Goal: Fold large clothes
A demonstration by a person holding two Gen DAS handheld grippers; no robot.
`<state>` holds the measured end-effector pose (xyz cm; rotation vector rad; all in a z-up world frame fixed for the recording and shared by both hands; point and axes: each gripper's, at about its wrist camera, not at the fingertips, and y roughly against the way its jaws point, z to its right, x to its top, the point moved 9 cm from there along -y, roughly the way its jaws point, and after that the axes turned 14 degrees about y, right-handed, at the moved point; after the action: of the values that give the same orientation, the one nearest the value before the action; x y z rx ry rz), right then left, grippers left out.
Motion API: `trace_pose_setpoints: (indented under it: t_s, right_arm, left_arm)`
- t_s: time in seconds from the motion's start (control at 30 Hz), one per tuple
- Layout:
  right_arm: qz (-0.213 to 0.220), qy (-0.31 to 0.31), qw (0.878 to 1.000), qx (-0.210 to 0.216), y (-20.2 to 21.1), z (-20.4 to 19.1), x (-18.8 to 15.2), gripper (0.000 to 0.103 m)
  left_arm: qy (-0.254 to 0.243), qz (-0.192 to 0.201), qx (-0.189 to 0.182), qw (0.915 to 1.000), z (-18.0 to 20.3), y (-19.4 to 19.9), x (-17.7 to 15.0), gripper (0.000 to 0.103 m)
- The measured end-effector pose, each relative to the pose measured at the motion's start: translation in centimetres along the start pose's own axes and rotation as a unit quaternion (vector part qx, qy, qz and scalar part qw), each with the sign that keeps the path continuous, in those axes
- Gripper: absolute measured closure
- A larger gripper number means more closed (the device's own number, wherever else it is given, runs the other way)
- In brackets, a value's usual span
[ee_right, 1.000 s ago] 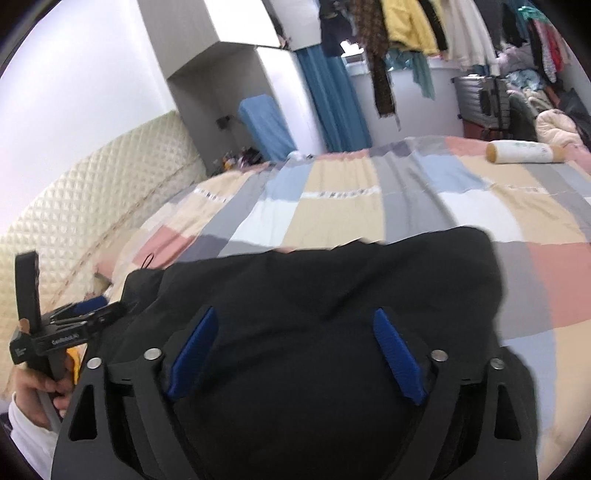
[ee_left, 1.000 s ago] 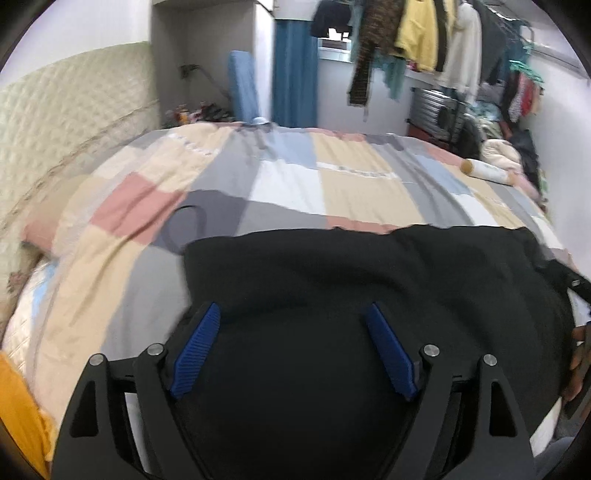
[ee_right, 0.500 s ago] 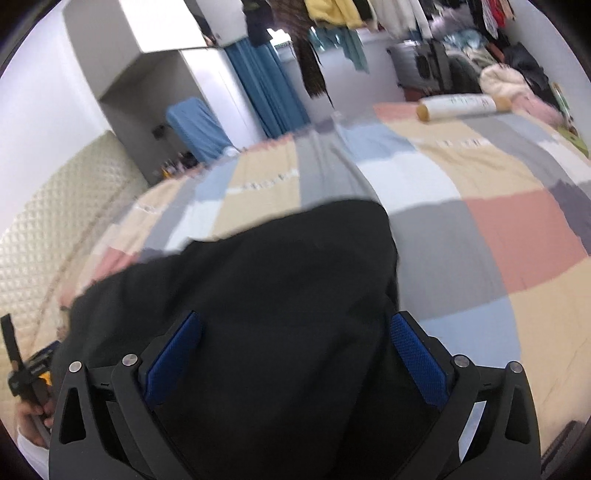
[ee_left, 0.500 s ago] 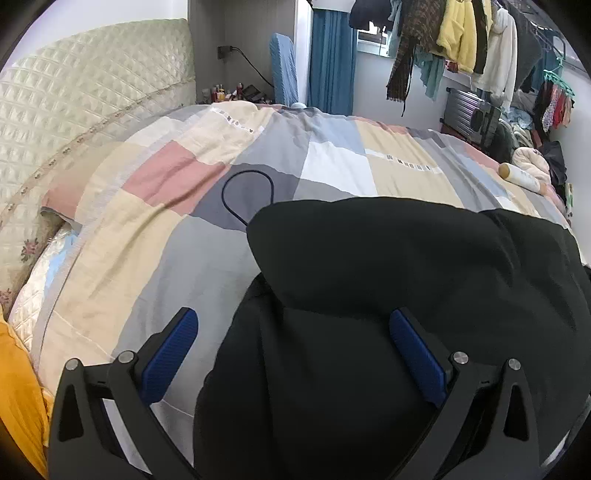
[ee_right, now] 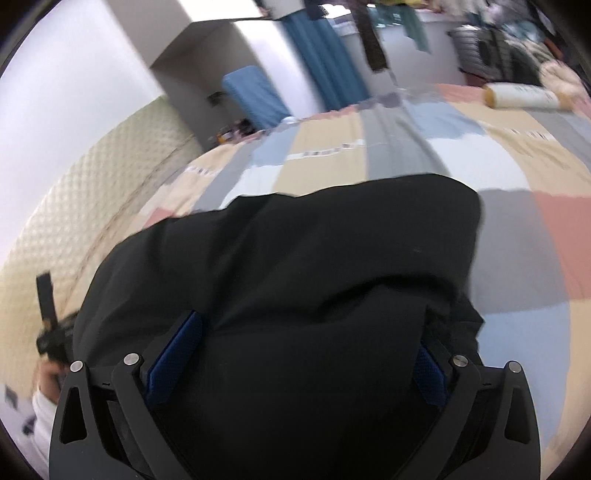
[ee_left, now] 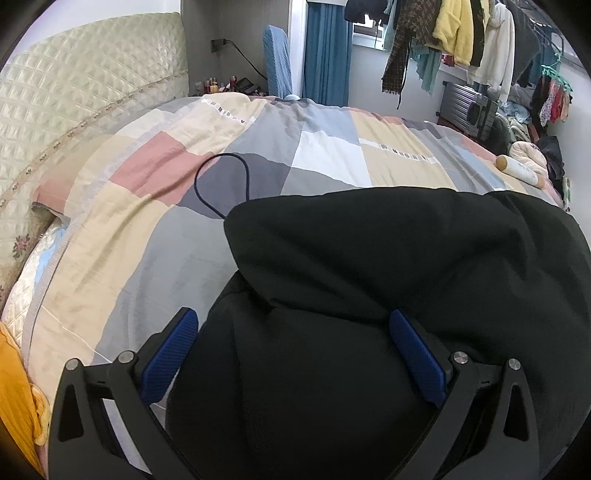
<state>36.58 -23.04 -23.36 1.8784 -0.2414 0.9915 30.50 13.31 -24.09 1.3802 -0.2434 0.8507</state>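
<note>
A large black garment (ee_left: 406, 251) lies on the patchwork duvet (ee_left: 155, 236), its top layer folded over a lower one. My left gripper (ee_left: 290, 317) hangs over the garment's near left part, jaws wide, with black fabric below and between the blue pads (ee_left: 170, 350). Seen from the right wrist, the garment (ee_right: 314, 251) bulges up between the fingers of my right gripper (ee_right: 310, 328), whose jaws are closing from wide. Fabric hides part of its right pad. The other hand-held gripper and a hand (ee_right: 51, 339) show at the left edge.
A thin black cable loop (ee_left: 221, 173) lies on the duvet just beyond the garment's left corner. A cream bottle (ee_left: 521, 171) rests at the bed's far right. A quilted headboard (ee_left: 74, 92) stands left, a yellow cloth (ee_left: 14, 387) lower left, and hung clothes (ee_left: 461, 33) behind.
Both pairs of jaws have spread wider than a second ago. Both cameras sank toward the garment. The left view swung left, so the cable loop and the garment's left edge now show.
</note>
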Motion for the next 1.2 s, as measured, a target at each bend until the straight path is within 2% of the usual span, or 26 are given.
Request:
trace_pose_setpoints:
  t_s: [0.07,0.1,0.17,0.2,0.23,0.27,0.3,0.33,0.37,0.4,0.47,0.67,0.83,0.97,1.03,1.13,1.2]
  right_arm:
    - [0.001,0.014,1.0,-0.009,0.1,-0.5,0.1,0.022]
    - [0.004,0.016,1.0,-0.011,0.3,-0.7,0.2,0.026]
    - [0.007,0.025,0.999,-0.02,0.5,-0.8,0.3,0.047]
    - [0.01,0.031,0.999,-0.027,0.7,-1.0,0.4,0.053]
    - [0.012,0.035,0.999,-0.03,0.8,-1.0,0.5,0.066]
    - [0.015,0.039,0.999,-0.035,1.1,-1.1,0.6,0.077]
    - [0.022,0.044,0.998,-0.041,1.5,-1.5,0.9,0.082]
    - [0.027,0.047,0.998,-0.045,1.8,-1.7,1.2,0.09]
    - [0.034,0.048,0.997,-0.05,2.2,-1.9,1.6,0.094]
    - [0.038,0.049,0.996,-0.057,2.4,-2.0,2.0,0.095]
    - [0.053,0.052,0.994,-0.085,3.4,-1.9,3.1,0.097]
    - [0.091,0.052,0.989,-0.109,5.7,-0.6,6.5,0.099]
    - [0.099,0.045,0.985,-0.131,5.4,1.4,9.1,0.099]
    - [0.049,0.043,0.984,-0.164,1.2,4.2,8.7,0.099]
    - [0.024,0.035,0.985,-0.167,-0.8,5.3,7.6,0.099]
    - [-0.002,0.023,0.986,-0.164,-3.2,6.5,5.8,0.098]
    - [-0.01,0.026,0.986,-0.167,-4.0,6.7,5.1,0.098]
  left_arm:
    - [0.001,-0.003,-0.003,1.0,0.1,-0.1,-0.1,0.006]
    - [0.001,-0.004,-0.005,1.0,0.1,-0.1,-0.2,0.01]
    - [-0.001,-0.005,-0.008,1.0,0.4,-0.1,-0.3,0.015]
    - [-0.004,-0.005,-0.009,0.9999,0.6,0.0,-0.3,0.02]
    - [-0.007,-0.005,-0.012,0.9999,0.9,0.0,-0.4,0.023]
    - [-0.012,-0.004,-0.016,0.9998,1.2,0.1,-0.4,0.032]
    - [-0.019,-0.003,-0.02,0.9996,1.6,0.2,-0.5,0.047]
    - [-0.027,-0.001,-0.02,0.9994,2.0,0.3,-0.6,0.055]
    - [-0.034,0.003,-0.019,0.9993,2.3,0.4,-0.6,0.073]
    - [-0.042,0.009,-0.011,0.999,2.6,0.6,-0.5,0.085]
    - [-0.043,0.024,-0.01,0.9988,2.8,1.2,0.1,0.099]
    - [-0.017,0.074,-0.043,0.9962,3.8,4.6,5.1,0.101]
    - [-0.039,0.112,-0.036,0.9922,6.2,5.0,8.9,0.101]
    - [-0.049,0.098,-0.012,0.9938,6.9,1.0,9.9,0.101]
    - [-0.053,0.081,0.004,0.9953,6.6,-1.3,9.3,0.101]
    - [-0.037,0.043,0.002,0.9984,5.7,-4.2,7.9,0.101]
    - [-0.034,0.032,0.002,0.9989,5.4,-5.3,7.0,0.101]
